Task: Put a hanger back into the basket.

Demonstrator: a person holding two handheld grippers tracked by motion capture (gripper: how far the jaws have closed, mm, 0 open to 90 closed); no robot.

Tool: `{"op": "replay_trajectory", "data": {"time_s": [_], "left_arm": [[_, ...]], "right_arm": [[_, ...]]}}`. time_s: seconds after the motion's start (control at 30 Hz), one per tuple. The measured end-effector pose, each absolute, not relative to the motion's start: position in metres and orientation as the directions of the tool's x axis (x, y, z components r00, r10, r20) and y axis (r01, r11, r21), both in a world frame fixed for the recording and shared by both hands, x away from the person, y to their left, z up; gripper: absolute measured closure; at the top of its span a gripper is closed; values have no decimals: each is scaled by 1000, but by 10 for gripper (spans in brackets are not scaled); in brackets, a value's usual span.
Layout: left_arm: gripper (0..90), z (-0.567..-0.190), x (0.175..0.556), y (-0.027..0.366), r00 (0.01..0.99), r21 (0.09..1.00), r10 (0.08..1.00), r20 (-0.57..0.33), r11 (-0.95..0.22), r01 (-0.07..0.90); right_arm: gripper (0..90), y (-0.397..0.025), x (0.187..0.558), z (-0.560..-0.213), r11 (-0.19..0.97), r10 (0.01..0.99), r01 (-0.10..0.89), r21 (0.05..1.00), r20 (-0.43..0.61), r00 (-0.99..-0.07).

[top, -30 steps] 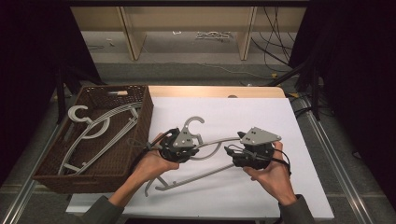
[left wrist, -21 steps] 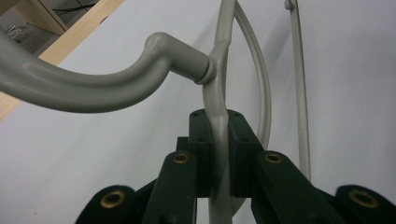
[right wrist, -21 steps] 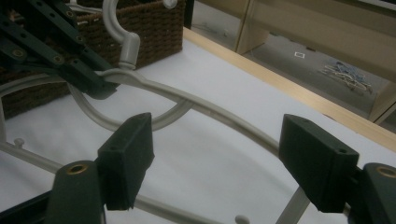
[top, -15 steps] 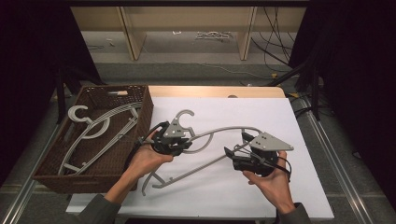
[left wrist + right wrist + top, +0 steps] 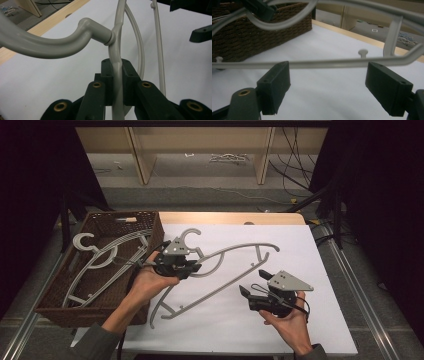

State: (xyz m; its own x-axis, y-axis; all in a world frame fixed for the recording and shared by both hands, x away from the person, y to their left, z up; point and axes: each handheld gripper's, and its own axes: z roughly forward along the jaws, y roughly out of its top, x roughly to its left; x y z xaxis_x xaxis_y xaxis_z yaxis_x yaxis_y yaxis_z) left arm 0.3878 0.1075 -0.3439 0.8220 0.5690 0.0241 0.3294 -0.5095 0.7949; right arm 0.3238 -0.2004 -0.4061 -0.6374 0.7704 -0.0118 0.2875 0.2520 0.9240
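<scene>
Two hand-held grippers work a single grey plastic hanger (image 5: 220,270) over a white-covered bench (image 5: 325,330), in what appears to be the transfer of hangers into a basket. Nearest the camera, the right hand-held gripper (image 5: 254,285) sits low over the bench with its jaws spread wide and nothing between them; its own view shows the hanger's lower bar (image 5: 317,63) running across just beyond the two black pads, clear of both. Farther up the bench, the left hand-held gripper (image 5: 192,266) is clamped tight on the hanger's neck just below the hook (image 5: 57,41), the grey stem pinched between its pads, so this hand alone carries the hanger, which lies slanted with one end low toward the bench's near edge and the other arm reaching up and right. Beyond and to the left, a dark wicker basket (image 5: 150,222) stands beside the bench's white cover with other grey hangers (image 5: 100,257) already lying in it. Judging from the grip, the carry is in hand: the next move likely calls for swinging the hanger leftward over the basket rim, keeping its long arms clear of the wicker wall and of the hangers inside before letting go.
</scene>
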Motion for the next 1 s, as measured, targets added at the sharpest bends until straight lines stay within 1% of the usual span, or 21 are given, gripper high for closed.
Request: {"op": "replay_trajectory", "data": {"time_s": [0.03,0.07,0.13,0.17,0.2,0.23,0.3,0.43,0.5,0.57,0.7,0.73,0.77,0.93,1.0], "left_arm": [[823,-341,388,108,818,799,574,15,-499,335],[823,-335,388,110,817,805,576,5,-487,338],[823,-324,389,113,812,813,583,9,-478,334],[823,-320,390,115,812,813,584,13,-478,331],[823,-316,391,117,808,814,589,11,-474,334],[823,-312,392,119,809,816,588,15,-475,331],[823,-306,394,124,801,826,599,-6,-448,341],[823,-291,399,142,786,841,618,-19,-415,347],[824,-284,401,152,771,850,636,-27,-391,353],[823,-277,402,164,753,851,657,-16,-386,356],[823,-271,405,183,725,851,689,0,-380,361],[823,-271,406,188,715,853,699,-5,-371,368],[823,-271,407,191,713,855,701,-8,-365,368],[823,-272,411,215,673,855,739,-3,-347,385],[823,-274,412,223,657,857,754,-8,-333,394]], "right_arm": [[211,-202,325,-407,257,767,266,929,-29,-641],[211,-201,325,-408,248,768,263,932,-24,-640],[211,-203,324,-410,255,772,276,927,-23,-635],[211,-203,323,-411,251,772,298,921,-5,-636],[211,-203,323,-412,251,774,280,927,-18,-633],[210,-202,323,-413,236,769,292,927,5,-639],[210,-204,323,-413,257,772,290,922,-15,-635],[210,-205,322,-414,252,772,289,924,-13,-635],[208,-205,321,-415,248,774,310,918,5,-633],[208,-206,322,-416,254,774,294,921,-11,-633],[209,-205,323,-418,245,771,287,926,-7,-637],[209,-205,321,-417,249,773,314,916,7,-634],[209,-205,322,-418,253,774,302,919,-5,-633],[209,-205,322,-419,254,774,301,919,-7,-633],[208,-205,321,-420,247,775,316,916,9,-632]]}}
